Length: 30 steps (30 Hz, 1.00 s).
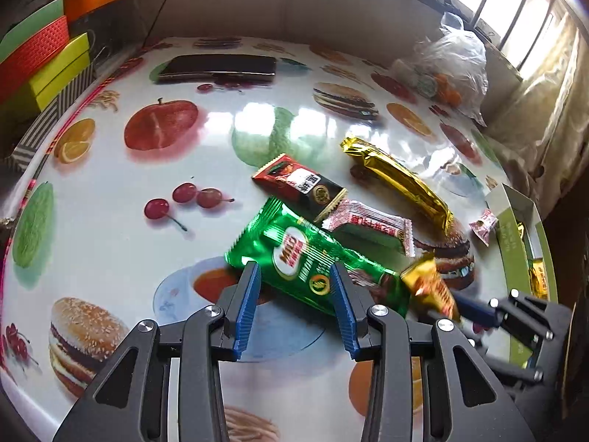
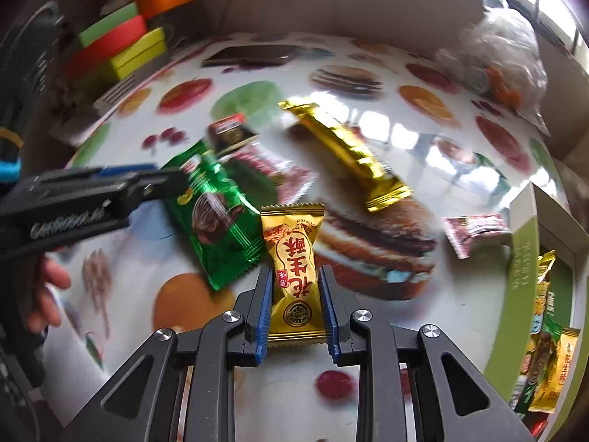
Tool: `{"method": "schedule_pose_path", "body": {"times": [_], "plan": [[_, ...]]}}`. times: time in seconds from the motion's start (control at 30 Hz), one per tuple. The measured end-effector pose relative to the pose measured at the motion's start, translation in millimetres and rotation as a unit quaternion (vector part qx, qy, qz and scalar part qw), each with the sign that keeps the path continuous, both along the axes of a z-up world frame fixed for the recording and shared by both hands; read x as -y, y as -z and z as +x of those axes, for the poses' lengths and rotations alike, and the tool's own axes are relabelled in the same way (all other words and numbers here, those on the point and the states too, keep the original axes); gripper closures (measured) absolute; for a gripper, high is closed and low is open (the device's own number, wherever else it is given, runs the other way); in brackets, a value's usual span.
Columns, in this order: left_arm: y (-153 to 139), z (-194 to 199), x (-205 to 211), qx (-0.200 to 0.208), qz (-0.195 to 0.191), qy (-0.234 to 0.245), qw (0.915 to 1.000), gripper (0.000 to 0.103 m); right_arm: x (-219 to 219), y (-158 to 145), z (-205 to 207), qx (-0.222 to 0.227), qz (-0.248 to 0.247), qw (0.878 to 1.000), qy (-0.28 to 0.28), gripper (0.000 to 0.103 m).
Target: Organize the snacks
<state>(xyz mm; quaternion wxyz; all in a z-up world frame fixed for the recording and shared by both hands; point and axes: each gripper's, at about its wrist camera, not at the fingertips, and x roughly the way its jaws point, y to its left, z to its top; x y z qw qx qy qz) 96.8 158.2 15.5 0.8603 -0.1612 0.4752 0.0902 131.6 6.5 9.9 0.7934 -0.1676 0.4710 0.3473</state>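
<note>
Yellow snack (image 2: 294, 272): a small yellow wrapper with red characters, clamped between the blue pads (image 2: 265, 313) of the right gripper (image 2: 296, 309), held above the table.
Right gripper: grasping the yellow snack across its width, near the right side of the table beside the box.
Green snack (image 1: 313, 261): a green foil packet lying flat at the near middle of the table, its far end touching the red-and-black snack.
Left gripper (image 1: 294, 305): released, jaws spread wide, one on each side of the green snack's near part; whether the pads touch it, I cannot tell.
Red-and-black snack (image 1: 298, 186): just beyond the green one, overlapping a pink-white wrapper (image 1: 371, 226).
Gold bar (image 1: 397, 180): long, lying diagonally to the right of those.
Small pink snack (image 1: 484, 224): alone, just beside the box's left wall.
Green box (image 2: 522, 269): open, at the table's right edge, several wrapped snacks inside.
Table (image 1: 110, 221): glossy cloth printed with fruit and burgers.
Far side: a dark phone (image 1: 221, 66), stacked coloured boxes (image 1: 48, 66) far left, a plastic bag (image 1: 452, 62) far right.
</note>
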Motion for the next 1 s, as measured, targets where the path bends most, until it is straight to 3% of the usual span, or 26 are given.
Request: {"method": "schedule_pose_path", "body": {"times": [0.3,0.57,0.63,0.7,1.0], "plan": [[0,-3,-2,0.002,-0.004,-0.006,1.0,0.063,-16,-1,-28,-0.005,0.007,0.999,-0.04,0.079],[4,3,-1,-0.008,0.007,-0.012,0.9999,0.062,-13,-1,-34,-0.017,0.025,0.999,-0.038,0.079],[3,5,1,-0.006,0.006,-0.01,0.9999,0.057,-9,-1,-31,-0.015,0.025,0.999,-0.026,0.079],[2,7,5,-0.001,0.003,-0.003,1.0,0.042,-3,-1,-28,-0.014,0.028,0.999,-0.013,0.079],[11,18,5,-0.031,0.016,-0.031,0.9989,0.042,11,-1,-19,-0.015,0.037,0.999,0.017,0.079]]}}
